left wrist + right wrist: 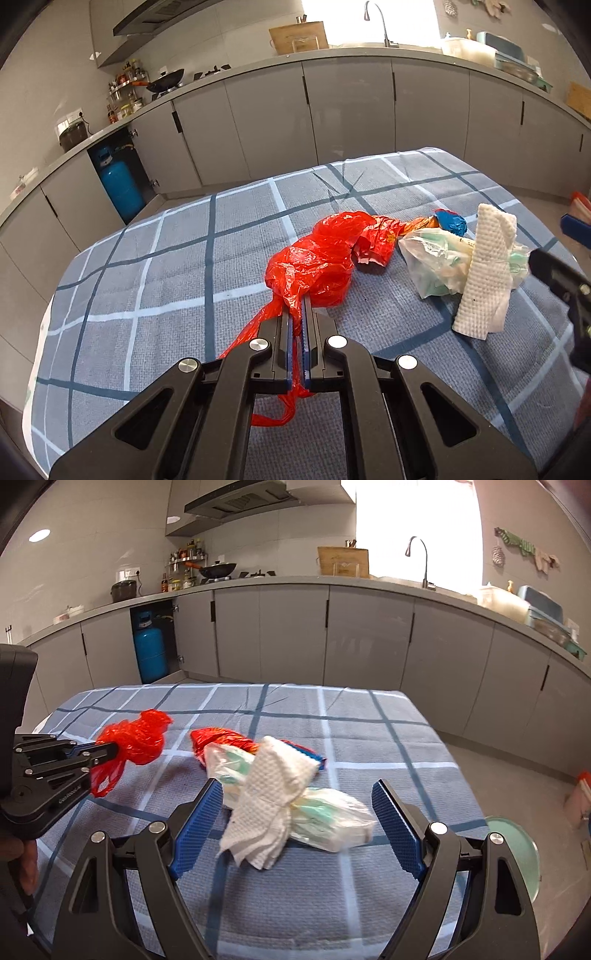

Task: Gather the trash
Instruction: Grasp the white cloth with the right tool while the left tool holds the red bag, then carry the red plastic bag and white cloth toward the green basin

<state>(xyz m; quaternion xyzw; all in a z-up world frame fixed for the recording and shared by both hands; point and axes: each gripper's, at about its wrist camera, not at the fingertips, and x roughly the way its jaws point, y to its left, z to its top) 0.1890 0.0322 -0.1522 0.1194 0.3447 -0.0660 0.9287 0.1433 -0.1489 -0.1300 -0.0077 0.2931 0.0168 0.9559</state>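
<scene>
A crumpled red plastic bag [321, 262] lies on the checked tablecloth [166, 258]. My left gripper [298, 306] is shut on the bag's near end; it also shows in the right wrist view [110, 751], holding the red bag [138, 738]. A white paper towel [273, 797] lies over a clear plastic bag of trash [332, 823], with an orange wrapper [221, 738] and a blue piece [314, 758] behind. My right gripper [299, 794] is open, its fingers on either side of the towel and clear bag. The same pile shows in the left wrist view [484, 269].
Grey kitchen cabinets [369, 635] run behind the table, with a blue gas cylinder [149, 653] in an open cupboard. A pale green round lid or bin [513, 853] sits on the floor at the right, beyond the table edge.
</scene>
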